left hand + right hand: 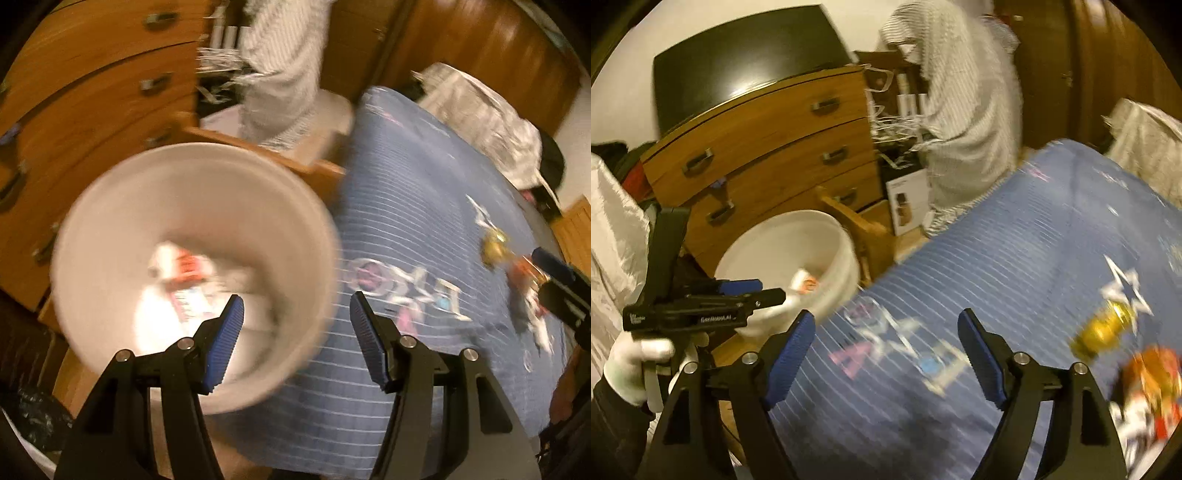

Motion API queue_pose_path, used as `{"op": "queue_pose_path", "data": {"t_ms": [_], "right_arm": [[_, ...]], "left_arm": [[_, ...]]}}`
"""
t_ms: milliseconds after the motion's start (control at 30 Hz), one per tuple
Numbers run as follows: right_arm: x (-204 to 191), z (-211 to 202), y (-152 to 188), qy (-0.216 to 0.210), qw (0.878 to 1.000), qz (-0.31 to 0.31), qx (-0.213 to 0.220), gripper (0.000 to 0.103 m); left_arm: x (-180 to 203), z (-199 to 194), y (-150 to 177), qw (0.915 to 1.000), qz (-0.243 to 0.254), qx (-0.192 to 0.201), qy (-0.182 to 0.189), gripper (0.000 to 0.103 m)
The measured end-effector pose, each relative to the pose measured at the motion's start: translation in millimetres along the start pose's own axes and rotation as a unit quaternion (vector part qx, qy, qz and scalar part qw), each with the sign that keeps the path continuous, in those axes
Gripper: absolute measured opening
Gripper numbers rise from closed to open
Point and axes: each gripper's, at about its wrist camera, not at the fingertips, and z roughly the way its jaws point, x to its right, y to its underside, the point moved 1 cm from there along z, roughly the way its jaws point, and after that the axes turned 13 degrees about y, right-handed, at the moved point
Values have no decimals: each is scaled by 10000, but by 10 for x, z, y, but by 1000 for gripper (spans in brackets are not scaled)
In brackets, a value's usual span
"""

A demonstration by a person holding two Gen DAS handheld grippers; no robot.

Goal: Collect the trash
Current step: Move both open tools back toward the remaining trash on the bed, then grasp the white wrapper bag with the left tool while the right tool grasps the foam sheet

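blue printed bedspread (pixel 1015 229) beside wooden dresser (pixel 768 140). white bucket (pixel 110 221) holds wrappers (pixel 184 269). gold wrapper (pixel 1104 328) lies on bedspread. left gripper (pixel 297 317) and right gripper (pixel 886 336) gape, empty.

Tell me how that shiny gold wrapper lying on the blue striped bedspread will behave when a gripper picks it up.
The shiny gold wrapper looks crumpled and foil-like, so it will probably crush between the pads rather than resist. It seems thin, so likely very light. Its glossy surface might slip, and on the soft blue striped bedspread it could press down into the fabric. Blur hides finer detail.
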Motion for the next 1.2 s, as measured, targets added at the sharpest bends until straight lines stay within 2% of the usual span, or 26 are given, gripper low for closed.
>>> {"op": "queue_pose_path", "data": {"t_ms": [133, 300, 533, 567, 700, 867, 933, 1033, 1067, 1100, 1133, 1200], "right_arm": [[529, -272, 444, 215, 9987, 454, 56, 81], [1343, -661, 1101, 627, 9900, 1259, 74, 81], [2479, -1203, 1961, 1541, 9590, 2370, 198, 81], [2658, -1245, 2085, 1706, 9528, 2508, 155, 81], [3049, -1167, 2308, 2070, 9373, 2804, -84, 82], [3397, -835, 2367, 2135, 9319, 2887, -520, 85], [3405, -678, 2315, 2058, 9318, 2922, -633, 85], [3455, -487, 2297, 2014, 9342, 2836, -788, 85], [3470, -423, 2302, 1995, 9356, 2788, -845, 79], [3471, -384, 2302, 1910, 9377, 2770, -867, 67], [3477, -376, 2302, 1840, 9392, 2765, -874, 60], [3478, -404, 2296, 1889, 9402, 2714, -823, 53]], "left_arm": [[489, 188, 16, 9985, 400, -129, 337, 57], [1170, 483, 89, 9927, 890, -354, 737, 57], [2150, 941, 312, 9767, 1629, -725, 1196, 57], [2272, 1005, 337, 9740, 1725, -766, 1249, 62], [2843, 1302, 465, 9582, 2290, -891, 1465, 72], [3447, 1582, 643, 9300, 3146, -997, 1619, 82], [3592, 1692, 683, 9229, 3394, -989, 1529, 84], [3693, 1884, 692, 9215, 3494, -1080, 1305, 84], [3709, 1942, 686, 9220, 3483, -1131, 1261, 81], [3709, 2019, 694, 9231, 3429, -1237, 1230, 68], [3694, 2084, 701, 9251, 3338, -1352, 1203, 60], [3631, 2138, 719, 9292, 3161, -1512, 1179, 34]]}}
